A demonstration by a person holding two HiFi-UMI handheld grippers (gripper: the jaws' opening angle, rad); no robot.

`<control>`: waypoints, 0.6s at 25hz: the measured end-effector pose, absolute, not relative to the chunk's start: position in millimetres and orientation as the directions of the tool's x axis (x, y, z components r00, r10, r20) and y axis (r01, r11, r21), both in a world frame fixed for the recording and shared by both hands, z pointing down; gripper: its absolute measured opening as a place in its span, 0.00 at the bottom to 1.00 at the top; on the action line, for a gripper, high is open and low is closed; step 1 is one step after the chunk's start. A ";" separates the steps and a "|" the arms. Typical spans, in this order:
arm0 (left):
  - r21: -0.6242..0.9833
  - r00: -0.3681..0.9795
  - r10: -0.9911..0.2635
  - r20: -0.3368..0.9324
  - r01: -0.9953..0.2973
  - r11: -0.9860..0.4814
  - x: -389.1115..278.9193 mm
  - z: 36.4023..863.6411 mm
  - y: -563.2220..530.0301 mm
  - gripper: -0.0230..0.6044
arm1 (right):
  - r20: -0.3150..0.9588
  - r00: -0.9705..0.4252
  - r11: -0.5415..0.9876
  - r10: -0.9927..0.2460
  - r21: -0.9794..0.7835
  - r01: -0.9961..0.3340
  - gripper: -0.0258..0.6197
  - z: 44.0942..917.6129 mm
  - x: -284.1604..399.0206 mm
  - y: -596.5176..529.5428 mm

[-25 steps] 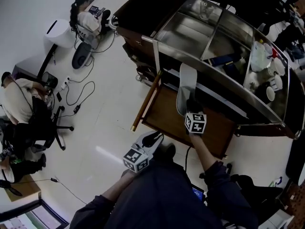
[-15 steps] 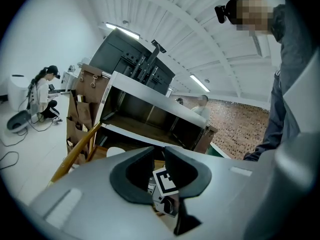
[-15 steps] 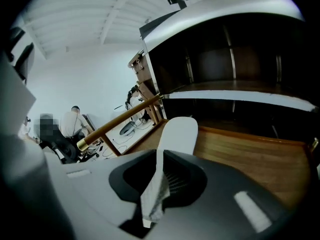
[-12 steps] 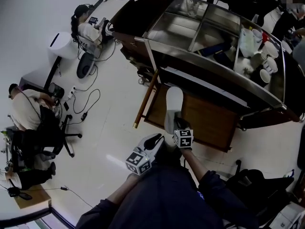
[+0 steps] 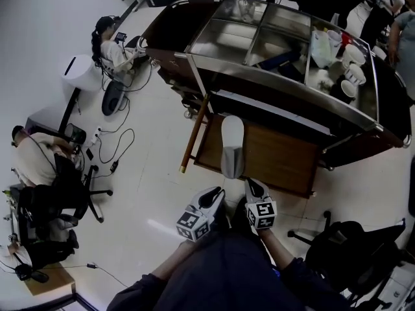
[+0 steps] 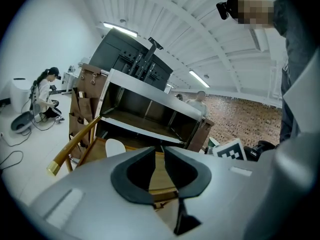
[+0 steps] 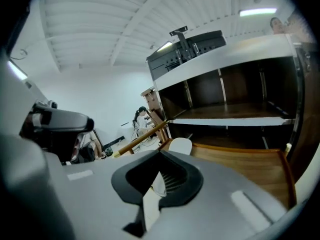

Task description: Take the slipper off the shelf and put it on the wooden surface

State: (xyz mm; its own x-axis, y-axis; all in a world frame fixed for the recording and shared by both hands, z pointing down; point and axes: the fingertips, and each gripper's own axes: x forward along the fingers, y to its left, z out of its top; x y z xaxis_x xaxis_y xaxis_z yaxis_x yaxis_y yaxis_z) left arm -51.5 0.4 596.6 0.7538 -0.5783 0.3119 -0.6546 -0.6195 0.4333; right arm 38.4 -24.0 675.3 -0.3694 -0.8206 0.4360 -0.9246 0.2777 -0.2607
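Judging from the head view, I take the placing step as finished: the slipper [image 5: 232,146] lies flat on the wooden surface [image 5: 285,161], toward its left end, running lengthwise from the far edge to the near edge. It is clear of the shelf [image 5: 279,109] above. Whether its near end overhangs the near edge, I cannot tell.

My right gripper [image 5: 250,184] hangs just off that near edge, close to the slipper's end but apart from it. In the right gripper view its jaws stand together at the tips with nothing between them; the pale slipper [image 7: 180,145] shows beyond them on the wood. My left gripper [image 5: 216,192] sits beside the right one, near the person's body. Its jaws are likewise closed on nothing, and they point toward the slipper [image 6: 115,146] and the cart.

So I judge little is left. The next move calls only for drawing both grippers away without brushing the slipper. If the near end does hang over, a light push toward the far edge would settle it.
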 end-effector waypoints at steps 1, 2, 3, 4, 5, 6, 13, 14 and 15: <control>0.435 0.763 -0.571 0.304 -0.644 -0.629 -48.7 595.4 1.1 0.16 | 0.439 -0.368 0.279 -0.820 -0.254 -0.926 0.04 671.4 36.9 -14.3; 0.437 0.773 -0.562 0.295 -0.632 -0.640 -45.8 593.9 2.1 0.16 | 0.443 -0.365 0.277 -0.819 -0.251 -0.927 0.04 668.1 35.3 -5.4; 0.440 0.784 -0.551 0.286 -0.618 -0.652 -42.9 592.1 3.6 0.15 | 0.446 -0.360 0.272 -0.819 -0.251 -0.929 0.04 665.4 33.6 2.4; 0.443 0.796 -0.539 0.275 -0.602 -0.664 -40.4 589.8 5.3 0.15 | 0.446 -0.353 0.263 -0.822 -0.252 -0.931 0.04 662.9 32.2 8.7; 0.444 0.808 -0.527 0.263 -0.586 -0.678 -38.8 586.8 6.9 0.15 | 0.443 -0.345 0.253 -0.827 -0.253 -0.934 0.04 660.0 30.8 13.2; 0.443 0.819 -0.516 0.251 -0.571 -0.691 -38.6 583.3 8.3 0.15 | 0.439 -0.335 0.242 -0.834 -0.254 -0.936 0.04 656.1 28.9 16.1; 0.428 0.851 -0.485 0.201 -0.521 -0.738 -73.4 564.8 24.6 0.14 | 0.402 -0.284 0.206 -0.870 -0.227 -0.952 0.04 617.3 -4.7 40.9; 0.427 0.853 -0.483 0.196 -0.518 -0.741 -77.9 564.5 26.7 0.14 | 0.398 -0.279 0.204 -0.874 -0.220 -0.954 0.04 614.1 -8.9 44.8; 0.427 0.854 -0.483 0.192 -0.516 -0.742 -82.5 564.5 29.3 0.13 | 0.395 -0.272 0.200 -0.877 -0.214 -0.956 0.04 611.4 -12.7 49.6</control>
